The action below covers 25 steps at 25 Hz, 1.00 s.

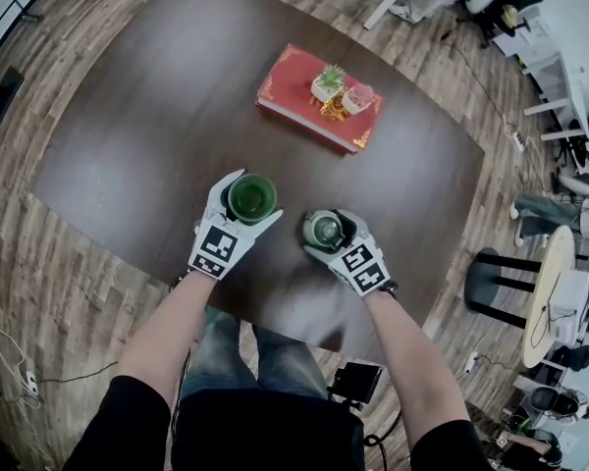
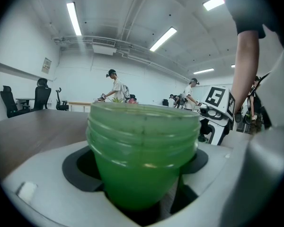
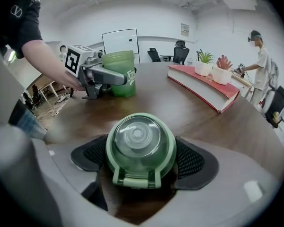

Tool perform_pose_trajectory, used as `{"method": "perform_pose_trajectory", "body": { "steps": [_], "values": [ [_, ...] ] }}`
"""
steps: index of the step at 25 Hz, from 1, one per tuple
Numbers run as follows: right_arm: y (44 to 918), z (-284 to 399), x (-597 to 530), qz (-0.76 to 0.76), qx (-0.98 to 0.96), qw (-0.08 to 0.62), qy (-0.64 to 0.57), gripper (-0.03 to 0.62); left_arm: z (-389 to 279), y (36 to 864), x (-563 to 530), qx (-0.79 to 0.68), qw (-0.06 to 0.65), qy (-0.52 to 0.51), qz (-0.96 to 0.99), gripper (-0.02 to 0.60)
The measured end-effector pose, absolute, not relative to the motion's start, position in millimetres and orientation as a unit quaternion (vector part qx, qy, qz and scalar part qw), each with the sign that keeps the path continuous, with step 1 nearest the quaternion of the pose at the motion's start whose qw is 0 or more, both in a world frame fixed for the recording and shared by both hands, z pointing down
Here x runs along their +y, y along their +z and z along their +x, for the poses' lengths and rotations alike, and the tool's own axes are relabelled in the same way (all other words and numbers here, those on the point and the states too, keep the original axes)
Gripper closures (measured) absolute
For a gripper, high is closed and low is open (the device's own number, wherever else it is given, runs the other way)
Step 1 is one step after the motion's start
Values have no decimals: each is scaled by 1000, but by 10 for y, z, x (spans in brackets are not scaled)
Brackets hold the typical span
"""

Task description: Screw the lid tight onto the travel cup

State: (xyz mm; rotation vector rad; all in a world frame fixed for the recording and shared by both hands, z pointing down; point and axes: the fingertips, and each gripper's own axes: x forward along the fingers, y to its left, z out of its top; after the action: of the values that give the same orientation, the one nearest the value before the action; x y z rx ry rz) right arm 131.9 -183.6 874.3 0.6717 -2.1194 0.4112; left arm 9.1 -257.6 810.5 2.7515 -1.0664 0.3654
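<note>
The green translucent travel cup (image 1: 252, 197) stands upright and open-topped on the dark table, between the jaws of my left gripper (image 1: 256, 195). In the left gripper view the cup's threaded rim (image 2: 143, 126) fills the middle and both dark pads press its sides. The domed green lid (image 1: 324, 230) lies on the table a short way to the right of the cup. My right gripper (image 1: 326, 226) is shut on it, with the mesh pads (image 3: 194, 161) touching both sides of the lid (image 3: 141, 148). The right gripper view also shows the cup (image 3: 119, 72) held by the left gripper (image 3: 104, 75).
A red book (image 1: 304, 116) lies at the far middle of the brown table (image 1: 128, 135), carrying two small potted plants (image 1: 329, 81). A black stool (image 1: 496, 283) stands off the table's right edge. People stand in the room's background (image 2: 116, 86).
</note>
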Motion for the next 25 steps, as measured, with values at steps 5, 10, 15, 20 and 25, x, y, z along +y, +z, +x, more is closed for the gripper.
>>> {"method": "perform_pose_trajectory", "body": {
  "steps": [5, 10, 15, 20, 25],
  "values": [
    [8722, 1311, -1847, 278, -852, 411, 167, 145, 94, 8103, -2573, -358, 84, 121, 922, 163],
    [8454, 1189, -1865, 269, -863, 394, 163, 145, 110, 8117, -2564, -347, 83, 123, 926, 163],
    [7508, 1195, -1984, 286, -888, 324, 156, 145, 222, 7729, -2432, -320, 71, 110, 938, 163],
    [6209, 1139, -1953, 243, -918, 290, 121, 145, 467, 7065, -2127, -253, 59, 138, 956, 163],
    [5072, 849, -1753, 125, -946, 292, 66, 145, 686, 6494, -1791, -141, 103, 166, 970, 163]
  ]
}}
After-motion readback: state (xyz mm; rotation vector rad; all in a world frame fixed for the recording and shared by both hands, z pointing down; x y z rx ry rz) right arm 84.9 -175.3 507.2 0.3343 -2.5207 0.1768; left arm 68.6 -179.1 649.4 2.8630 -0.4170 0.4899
